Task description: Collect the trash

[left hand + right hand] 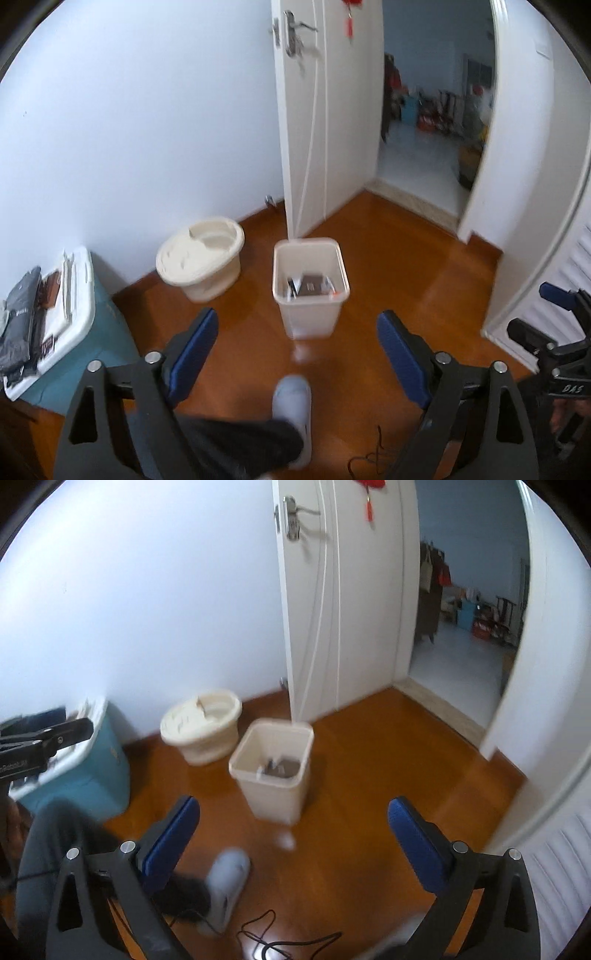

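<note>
- On the wooden floor (pixel 399 266), dead ahead at twelve o'clock from the left gripper (pixel 297 350), stands a white bin (pixel 310 306) holding trash (pixel 310 286): dark card-like pieces and wrappers lying at its bottom.
- From the right gripper (pixel 293 834) the same bin (pixel 271 790) sits at about eleven o'clock, upright, its contents partly blurred.
- At ten o'clock from the bin, close beside it but apart, rests a cream tub (pixel 201 258) against the wall.
- Behind the bin, at twelve o'clock, a white door (pixel 325 110) stands open, a red ornament (pixel 351 14) hanging near its top.
- At nine o'clock in the left view, a blue box with a white lid (pixel 79 317) carries dark folded items.
- Left gripper: jaws wide apart, nothing between the blue pads.
- Right gripper: jaws wide apart, empty as well; it also shows at three o'clock in the left view.
- At six o'clock, a person's pale slipper (pixel 291 406) and dark trouser leg rest on the floor.
- A thin black cable (pixel 273 938) lies on the floor at six o'clock in the right view.
</note>
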Demonstrator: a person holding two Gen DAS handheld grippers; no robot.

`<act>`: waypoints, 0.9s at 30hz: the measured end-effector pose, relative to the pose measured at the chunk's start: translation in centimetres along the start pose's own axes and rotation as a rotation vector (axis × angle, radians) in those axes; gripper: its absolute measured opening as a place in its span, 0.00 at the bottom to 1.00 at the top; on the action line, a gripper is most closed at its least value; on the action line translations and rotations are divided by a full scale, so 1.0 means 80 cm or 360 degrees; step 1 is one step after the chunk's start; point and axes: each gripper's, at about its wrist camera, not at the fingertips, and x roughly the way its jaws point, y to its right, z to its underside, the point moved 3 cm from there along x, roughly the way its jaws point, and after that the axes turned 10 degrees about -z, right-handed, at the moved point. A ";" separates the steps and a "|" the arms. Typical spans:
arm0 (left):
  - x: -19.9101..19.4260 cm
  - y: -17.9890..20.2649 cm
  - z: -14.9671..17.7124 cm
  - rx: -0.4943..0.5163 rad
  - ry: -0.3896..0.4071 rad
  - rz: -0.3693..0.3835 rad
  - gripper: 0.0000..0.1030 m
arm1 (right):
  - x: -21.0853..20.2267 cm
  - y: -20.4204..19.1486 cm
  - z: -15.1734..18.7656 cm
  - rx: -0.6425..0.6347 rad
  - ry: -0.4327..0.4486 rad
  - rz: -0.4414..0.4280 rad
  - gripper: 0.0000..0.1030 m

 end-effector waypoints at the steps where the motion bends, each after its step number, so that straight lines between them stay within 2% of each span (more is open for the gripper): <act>1: -0.009 -0.002 0.009 -0.0005 -0.0006 0.0014 0.86 | -0.010 -0.004 0.009 0.0032 -0.0023 -0.0009 1.00; 5: -0.057 -0.012 0.035 -0.0019 0.0087 -0.0002 0.86 | -0.040 -0.028 0.038 0.0071 -0.0101 -0.0139 1.00; 8: -0.078 -0.018 0.046 -0.0012 0.0156 -0.0027 0.86 | -0.055 -0.050 0.050 -0.0028 -0.0088 -0.0065 1.00; 16: -0.107 -0.028 0.052 -0.0037 0.0205 0.0046 0.86 | -0.070 -0.092 0.050 -0.0081 -0.0084 0.0033 1.00; 21: -0.108 -0.023 0.052 0.0044 0.0288 -0.0091 0.86 | -0.060 -0.104 0.046 -0.0085 -0.0095 0.0059 1.00; 23: -0.105 -0.023 0.053 0.0034 0.0279 -0.0100 0.86 | -0.059 -0.107 0.045 -0.0098 -0.0090 0.0059 1.00; 27: -0.088 -0.020 0.052 -0.0003 0.0184 0.0020 0.86 | -0.057 -0.105 0.044 -0.0099 -0.0084 0.0080 1.00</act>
